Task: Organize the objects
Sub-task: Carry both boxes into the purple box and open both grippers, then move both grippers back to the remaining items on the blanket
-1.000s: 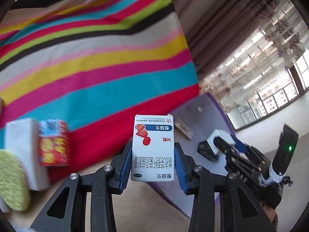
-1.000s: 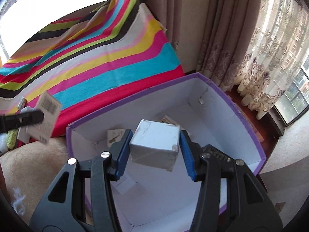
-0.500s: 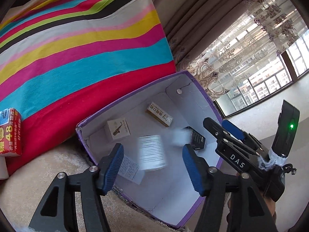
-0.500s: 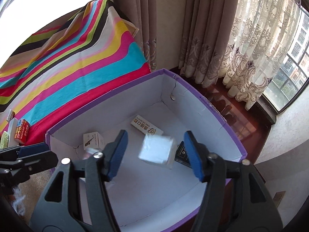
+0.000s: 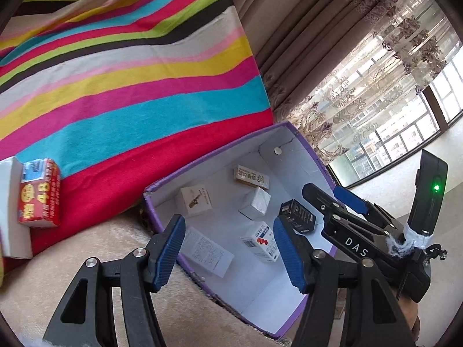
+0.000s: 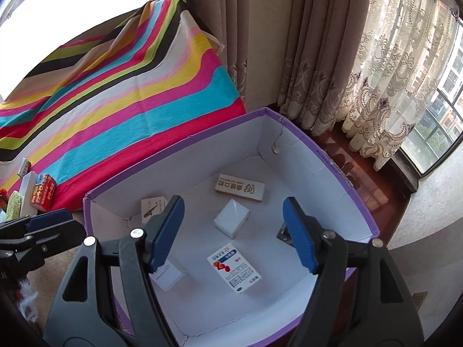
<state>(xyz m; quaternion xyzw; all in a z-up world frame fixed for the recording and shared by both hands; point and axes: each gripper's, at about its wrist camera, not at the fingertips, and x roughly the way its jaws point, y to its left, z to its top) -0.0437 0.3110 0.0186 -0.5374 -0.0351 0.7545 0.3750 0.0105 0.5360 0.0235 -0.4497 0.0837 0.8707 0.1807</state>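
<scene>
Purple-rimmed box [image 6: 341,170] with sorted cartons, both your tongs above it.

Your left tongs [image 5: 228,248] stand apart, empty. Your right tongs [image 6: 233,232] are opening, nothing between them. Inside the box: white cube box [image 6: 231,222], red-and-blue medicine carton [image 6: 234,268], tan carton [image 6: 240,188], black carton [image 5: 298,215]. Red packet [image 5: 39,193] lies outside on the striped blanket [image 5: 130,86].

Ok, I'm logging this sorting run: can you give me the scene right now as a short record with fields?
container: purple box, open top, white inside
in box: plain white carton, medicine carton, long tan carton, saxophone carton, black carton, leaflet
outside box: red pack on striped blanket
left gripper: open, empty, over box
right gripper: jaws opening, empty, over box
</scene>
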